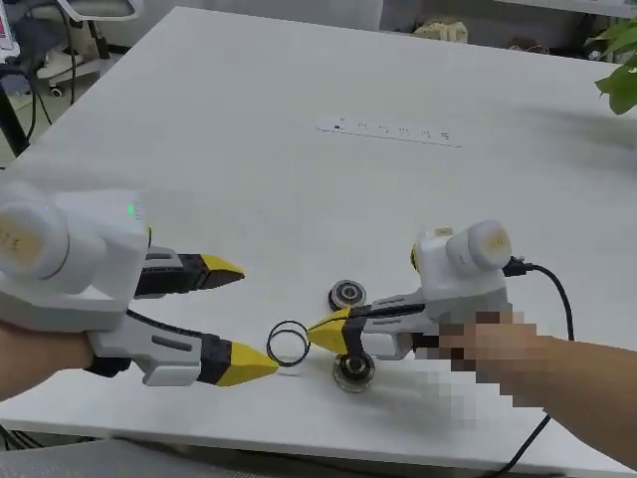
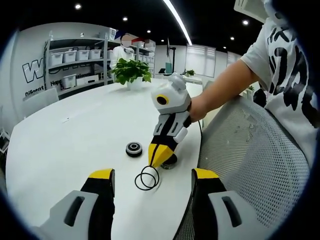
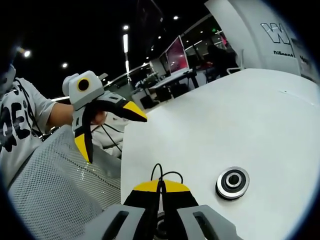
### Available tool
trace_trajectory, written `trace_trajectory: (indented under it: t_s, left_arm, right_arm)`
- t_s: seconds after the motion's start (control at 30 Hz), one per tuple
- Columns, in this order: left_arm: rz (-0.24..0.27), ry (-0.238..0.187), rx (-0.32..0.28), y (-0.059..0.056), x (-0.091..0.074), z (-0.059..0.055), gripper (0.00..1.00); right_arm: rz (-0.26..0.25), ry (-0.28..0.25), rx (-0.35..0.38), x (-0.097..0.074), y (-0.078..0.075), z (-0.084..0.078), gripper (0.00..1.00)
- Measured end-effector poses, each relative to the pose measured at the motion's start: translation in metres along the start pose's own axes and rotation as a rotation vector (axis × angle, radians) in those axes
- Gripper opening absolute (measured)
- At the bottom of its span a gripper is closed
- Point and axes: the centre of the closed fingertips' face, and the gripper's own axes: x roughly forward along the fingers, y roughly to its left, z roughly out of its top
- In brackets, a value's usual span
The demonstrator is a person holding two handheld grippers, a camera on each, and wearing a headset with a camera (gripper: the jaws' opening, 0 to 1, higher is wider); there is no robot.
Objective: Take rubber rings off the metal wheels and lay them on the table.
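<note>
A thin black rubber ring (image 1: 288,344) lies looped on the white table (image 1: 249,149), with one side pinched in the yellow tips of my right gripper (image 1: 313,334), which is shut on it. The right gripper view has the ring (image 3: 168,174) coming out of the shut right gripper (image 3: 161,186). One metal wheel (image 1: 347,294) sits just behind that gripper, and a second wheel (image 1: 354,368) lies under its body. My left gripper (image 1: 259,319) hovers open to the left of the ring, touching nothing. In the left gripper view the ring (image 2: 147,178) lies ahead of the left gripper (image 2: 152,176), between its spread jaws.
A white power strip (image 1: 388,129) lies far back on the table. A black cable (image 1: 545,274) trails from the right gripper over the near edge. A mesh chair (image 2: 250,150) stands against that edge. A potted plant (image 1: 622,70) is at the far right.
</note>
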Motion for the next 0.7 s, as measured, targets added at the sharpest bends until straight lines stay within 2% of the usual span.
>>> trace_trajectory:
  t_s: [0.4,0.7]
  left_arm:
    - [0.007,0.005,-0.015,0.001,-0.003,-0.005,0.58]
    - [0.013,0.008,-0.015,0.002,-0.004,-0.005,0.59]
  right_arm:
    - [-0.021,0.012,0.024,0.007,-0.007,-0.005,0.0]
    - [-0.065,0.026,0.057,0.008,-0.018,-0.01,0.0]
